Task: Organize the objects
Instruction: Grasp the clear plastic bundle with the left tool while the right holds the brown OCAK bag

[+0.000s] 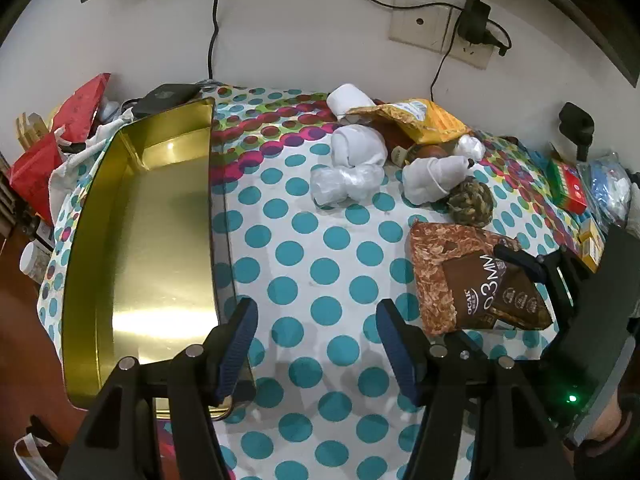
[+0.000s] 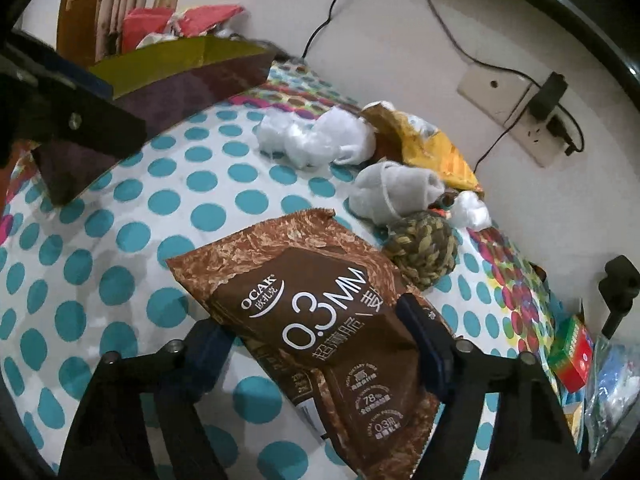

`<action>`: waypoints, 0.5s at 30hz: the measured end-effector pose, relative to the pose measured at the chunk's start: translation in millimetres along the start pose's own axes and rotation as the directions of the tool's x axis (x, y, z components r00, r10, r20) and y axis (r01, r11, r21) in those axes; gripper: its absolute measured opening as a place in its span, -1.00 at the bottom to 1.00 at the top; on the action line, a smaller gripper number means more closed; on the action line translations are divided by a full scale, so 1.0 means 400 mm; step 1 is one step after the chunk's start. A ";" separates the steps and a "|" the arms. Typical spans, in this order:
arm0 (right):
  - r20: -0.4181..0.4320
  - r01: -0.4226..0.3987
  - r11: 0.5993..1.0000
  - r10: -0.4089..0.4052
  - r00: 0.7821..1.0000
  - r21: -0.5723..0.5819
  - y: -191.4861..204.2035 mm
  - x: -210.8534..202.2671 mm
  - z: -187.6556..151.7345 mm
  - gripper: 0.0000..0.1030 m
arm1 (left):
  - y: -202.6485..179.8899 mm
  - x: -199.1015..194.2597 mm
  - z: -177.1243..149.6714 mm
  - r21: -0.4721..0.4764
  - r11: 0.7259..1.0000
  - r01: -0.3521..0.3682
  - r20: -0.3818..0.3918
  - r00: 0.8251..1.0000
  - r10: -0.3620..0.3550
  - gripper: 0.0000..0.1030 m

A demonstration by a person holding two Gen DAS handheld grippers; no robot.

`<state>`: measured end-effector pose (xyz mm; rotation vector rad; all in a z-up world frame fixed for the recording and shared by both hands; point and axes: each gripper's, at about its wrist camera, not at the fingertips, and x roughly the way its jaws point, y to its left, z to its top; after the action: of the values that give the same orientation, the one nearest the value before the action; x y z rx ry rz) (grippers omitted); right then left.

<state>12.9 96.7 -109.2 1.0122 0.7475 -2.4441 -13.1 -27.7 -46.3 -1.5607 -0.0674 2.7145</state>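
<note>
Indoor light, moderate and even, coming from overhead; bright glare patches on the floor of the gold tin [image 1: 160, 240], strongest near its front end; soft shadows fall under the left tool [image 1: 316, 344] on the dotted cloth [image 1: 304, 256]; strong fisheye bowing, with black vignette at all corners of both views; right wrist view slightly softer, printing on the brown packet [image 2: 320, 320] still legible; far clutter smeared at edges.

A polka-dot cloth [image 1: 320, 264] covers the surface. On it, left of the left jaws, lies an open gold tin [image 1: 152, 240]; ahead of the right jaws, a brown snack pouch [image 2: 320, 312], then a braided rope ball [image 2: 422, 252], white bundles [image 2: 320, 140] and a yellow bag [image 2: 432, 148].
</note>
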 end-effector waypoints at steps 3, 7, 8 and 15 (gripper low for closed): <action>0.034 -0.033 0.998 0.031 0.999 0.062 -0.027 -0.007 -0.004 0.22 | -0.008 0.009 0.006 -0.004 1.000 0.012 0.013 1.000 -0.012 0.23; 0.077 -0.037 0.992 0.028 0.997 0.122 -0.054 -0.024 -0.011 0.01 | -0.024 0.024 0.022 0.005 1.000 0.007 0.029 1.000 -0.007 0.23; 0.084 -0.037 0.989 0.025 0.996 0.143 -0.062 -0.027 -0.015 -0.02 | -0.028 0.029 0.026 0.009 1.000 0.000 0.030 1.000 0.000 0.23; 0.126 -0.011 0.969 -0.021 0.992 0.248 -0.133 -0.056 -0.050 -0.09 | -0.057 0.098 0.064 0.062 0.998 0.022 0.001 1.000 -0.022 0.23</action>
<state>10.2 153.6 -87.5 0.9283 0.4086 -2.6257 -55.3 -4.5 -66.3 -1.5318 -0.0004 2.6739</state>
